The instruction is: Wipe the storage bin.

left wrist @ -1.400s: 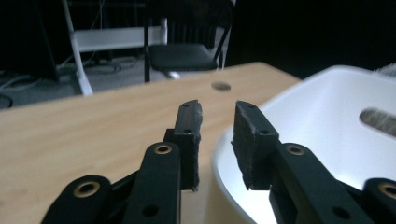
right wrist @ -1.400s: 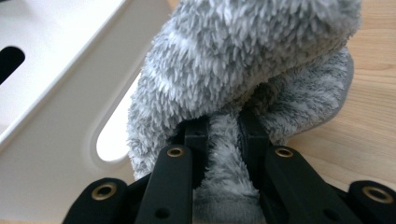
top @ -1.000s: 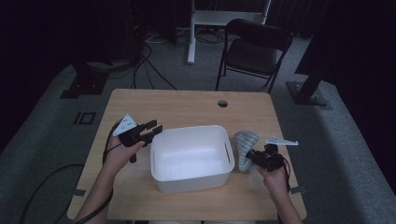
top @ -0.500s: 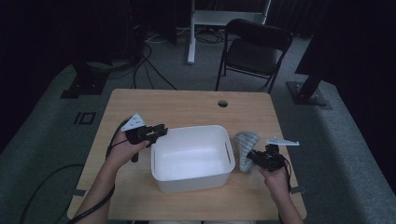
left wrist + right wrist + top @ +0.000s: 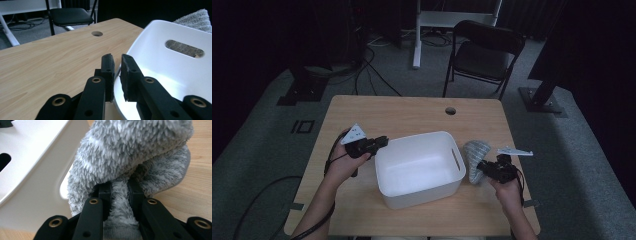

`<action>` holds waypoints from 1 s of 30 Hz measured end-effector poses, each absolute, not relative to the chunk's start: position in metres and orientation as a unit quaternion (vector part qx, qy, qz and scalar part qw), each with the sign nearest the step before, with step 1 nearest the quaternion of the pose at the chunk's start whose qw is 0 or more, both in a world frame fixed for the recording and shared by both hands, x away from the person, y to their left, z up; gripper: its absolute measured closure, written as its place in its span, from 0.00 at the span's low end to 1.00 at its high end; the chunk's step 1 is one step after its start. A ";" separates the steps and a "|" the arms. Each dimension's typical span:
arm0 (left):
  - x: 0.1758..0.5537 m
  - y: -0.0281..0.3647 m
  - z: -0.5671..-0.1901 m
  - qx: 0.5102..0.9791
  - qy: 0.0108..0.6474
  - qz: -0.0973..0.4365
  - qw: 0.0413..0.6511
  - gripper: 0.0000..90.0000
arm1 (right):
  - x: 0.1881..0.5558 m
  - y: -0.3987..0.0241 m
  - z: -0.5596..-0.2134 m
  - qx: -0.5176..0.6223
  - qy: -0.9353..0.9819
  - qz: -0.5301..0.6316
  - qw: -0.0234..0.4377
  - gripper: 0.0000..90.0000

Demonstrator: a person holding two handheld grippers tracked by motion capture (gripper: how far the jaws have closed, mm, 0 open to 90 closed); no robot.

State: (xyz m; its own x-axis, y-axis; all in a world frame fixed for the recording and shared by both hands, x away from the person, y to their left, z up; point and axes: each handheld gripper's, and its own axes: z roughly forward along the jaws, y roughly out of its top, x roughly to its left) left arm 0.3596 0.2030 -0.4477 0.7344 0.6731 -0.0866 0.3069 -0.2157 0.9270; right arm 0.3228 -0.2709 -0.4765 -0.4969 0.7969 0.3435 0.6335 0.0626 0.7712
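A white plastic bin [image 5: 422,170] stands in the middle of the wooden table [image 5: 412,112]. My left gripper [image 5: 381,142] is at the bin's left rim. In the left gripper view its jaws [image 5: 117,58] have just been closing and now pinch the thin rim of the bin [image 5: 162,67]. A grey fluffy cloth [image 5: 476,150] lies against the bin's right side, beside the handle slot. My right gripper [image 5: 482,169] is shut on a fold of that cloth [image 5: 132,142], with its jaws [image 5: 120,186] sunk into the pile.
The table has a round cable hole [image 5: 450,110] near its far edge. Behind the table stand a black folding chair [image 5: 484,50] and a white stand leg [image 5: 417,35]. Cables run across the floor at the left.
My left gripper has shifted to the right up to the bin's left rim, and its jaws have closed on that rim. The right gripper and the cloth have stayed put.
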 end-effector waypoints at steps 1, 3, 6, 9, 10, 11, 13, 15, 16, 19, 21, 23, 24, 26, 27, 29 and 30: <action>0.358 0.204 -0.448 0.759 0.327 0.167 0.538 0.92 | 0.323 -0.272 -0.476 0.495 0.723 0.474 0.087 0.87; 0.354 0.207 -0.448 0.757 0.328 0.161 0.542 0.94 | 0.323 -0.273 -0.476 0.496 0.722 0.475 0.088 0.87; 0.352 0.208 -0.449 0.755 0.328 0.158 0.545 0.95 | 0.323 -0.275 -0.475 0.498 0.719 0.477 0.089 0.87; 0.354 0.208 -0.449 0.752 0.334 0.147 0.548 0.94 | 0.323 -0.276 -0.474 0.498 0.718 0.478 0.090 0.87; 0.354 0.208 -0.449 0.752 0.334 0.147 0.548 0.92 | 0.323 -0.276 -0.474 0.498 0.718 0.478 0.090 0.87; 0.356 0.206 -0.449 0.750 0.336 0.142 0.552 0.88 | 0.322 -0.276 -0.473 0.499 0.717 0.478 0.091 0.87; 0.358 0.203 -0.450 0.752 0.333 0.136 0.552 0.88 | 0.322 -0.276 -0.473 0.499 0.717 0.478 0.091 0.87; 0.360 0.201 -0.450 0.754 0.331 0.133 0.552 0.87 | 0.322 -0.276 -0.473 0.498 0.717 0.479 0.092 0.87; 0.361 0.199 -0.451 0.754 0.331 0.135 0.551 0.86 | 0.322 -0.276 -0.473 0.498 0.717 0.479 0.092 0.87; 0.362 0.196 -0.453 0.760 0.329 0.141 0.543 0.87 | 0.322 -0.277 -0.473 0.498 0.718 0.478 0.091 0.87; 0.362 0.194 -0.455 0.763 0.331 0.145 0.536 0.88 | 0.322 -0.277 -0.474 0.498 0.717 0.478 0.091 0.87; 0.362 0.194 -0.456 0.762 0.332 0.143 0.536 0.90 | 0.322 -0.278 -0.474 0.499 0.717 0.478 0.092 0.87; 0.362 0.194 -0.456 0.762 0.332 0.143 0.536 0.90 | 0.322 -0.278 -0.474 0.499 0.717 0.478 0.092 0.87; 0.362 0.194 -0.457 0.763 0.330 0.148 0.536 0.91 | 0.321 -0.278 -0.473 0.499 0.717 0.479 0.092 0.87; 0.362 0.194 -0.457 0.763 0.328 0.150 0.536 0.91 | 0.321 -0.278 -0.473 0.499 0.717 0.478 0.092 0.87; 0.360 0.194 -0.457 0.763 0.329 0.155 0.534 0.92 | 0.321 -0.278 -0.473 0.499 0.717 0.478 0.092 0.87; 0.360 0.194 -0.457 0.763 0.329 0.155 0.534 0.92 | 0.321 -0.278 -0.473 0.498 0.717 0.478 0.093 0.87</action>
State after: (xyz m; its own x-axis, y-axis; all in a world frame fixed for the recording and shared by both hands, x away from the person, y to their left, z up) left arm 0.3602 0.1939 -0.4570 0.7354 0.6677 -0.1157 0.3368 -0.2119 0.9174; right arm 0.3214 -0.2778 -0.4731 -0.4861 0.8035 0.3436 0.6264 0.0461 0.7782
